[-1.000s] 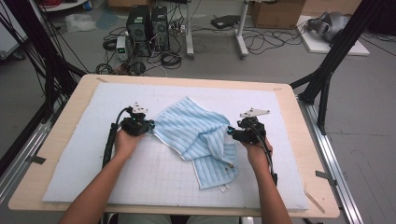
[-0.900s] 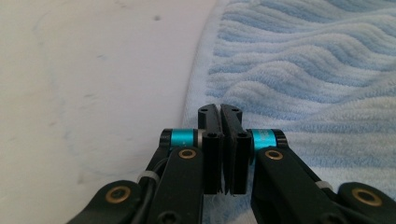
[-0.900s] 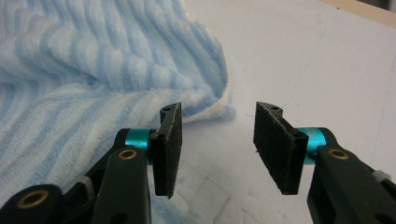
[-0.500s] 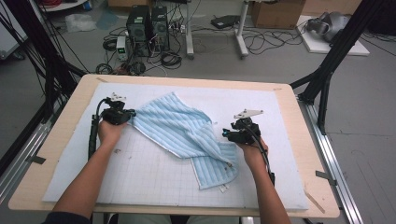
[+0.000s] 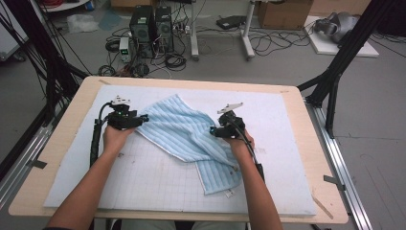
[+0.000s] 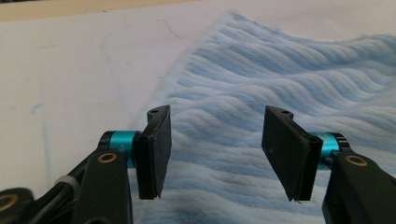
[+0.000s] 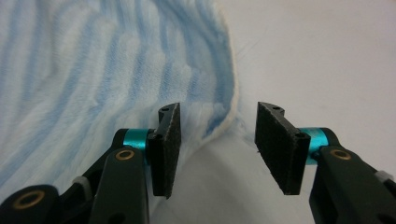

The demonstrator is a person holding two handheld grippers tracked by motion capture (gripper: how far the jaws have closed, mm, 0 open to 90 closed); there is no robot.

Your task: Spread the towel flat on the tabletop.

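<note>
Towel — pale blue, ribbed stripes (cream edge) — on white mat.

Even, soft lighting is seen throughout; faint shadows are cast beneath the jaws, and the towel beyond them is blurred.

A pale wooden counter carries a white gridded foam mat, and a rumpled light-blue striped towel lies spread across that mat's middle.
</note>
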